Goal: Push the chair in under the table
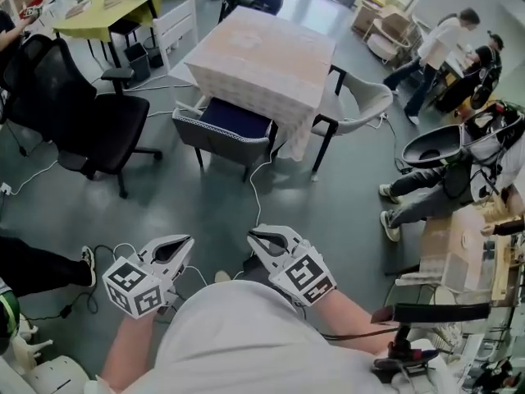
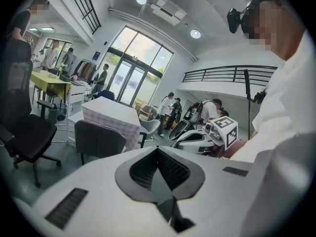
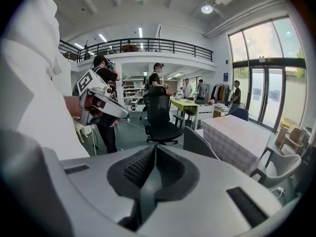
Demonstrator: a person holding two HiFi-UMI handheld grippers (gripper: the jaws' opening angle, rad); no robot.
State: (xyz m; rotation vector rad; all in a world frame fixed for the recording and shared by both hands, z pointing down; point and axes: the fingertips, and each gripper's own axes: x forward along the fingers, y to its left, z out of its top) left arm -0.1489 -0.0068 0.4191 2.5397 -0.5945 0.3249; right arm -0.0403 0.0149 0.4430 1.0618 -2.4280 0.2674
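Head view, looking steeply down: the person is holding both grippers close to the body, well apart from the furniture. The left gripper [image 1: 182, 245] is showing its jaws pressed together, nothing between them – the right gripper [image 1: 254, 237] likewise, empty and all but closed. The dark grey upholstered chair with a navy seat cushion [image 1: 225, 130] is standing at the near edge of the square table draped in a pale checked cloth [image 1: 267, 56], its seat partly under the tabletop. A black swivel office chair [image 1: 74, 113] is standing to the left.
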